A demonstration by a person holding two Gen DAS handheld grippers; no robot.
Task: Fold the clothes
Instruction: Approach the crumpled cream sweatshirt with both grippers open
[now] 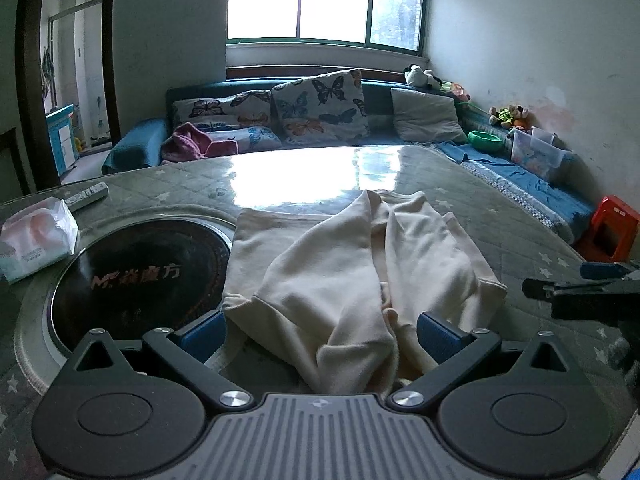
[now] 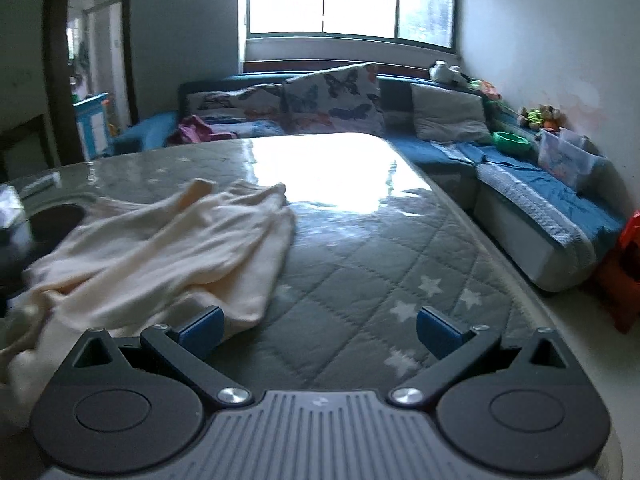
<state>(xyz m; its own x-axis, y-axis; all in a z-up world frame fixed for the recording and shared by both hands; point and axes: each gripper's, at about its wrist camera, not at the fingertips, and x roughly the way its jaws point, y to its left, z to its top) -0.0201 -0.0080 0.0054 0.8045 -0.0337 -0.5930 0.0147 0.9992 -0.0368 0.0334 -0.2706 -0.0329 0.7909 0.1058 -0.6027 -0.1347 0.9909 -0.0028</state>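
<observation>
A cream garment (image 1: 352, 264) lies loosely bunched on the quilted grey table cover, with its sleeves thrown over the body. My left gripper (image 1: 320, 336) stands open, its blue pads on either side of the garment's near edge, and cloth runs between the fingers. In the right wrist view the same garment (image 2: 160, 256) spreads across the left half. My right gripper (image 2: 320, 332) is open over bare cover, its left pad (image 2: 202, 330) beside the garment's near corner. The right gripper (image 1: 580, 292) also shows at the right edge of the left wrist view.
A round black hotplate (image 1: 140, 280) is set into the table left of the garment. A tissue pack (image 1: 36, 236) and a remote (image 1: 86, 196) lie at far left. A blue sofa (image 1: 520, 176) with cushions, toys and a plastic box wraps behind. A red stool (image 1: 610, 228) stands right.
</observation>
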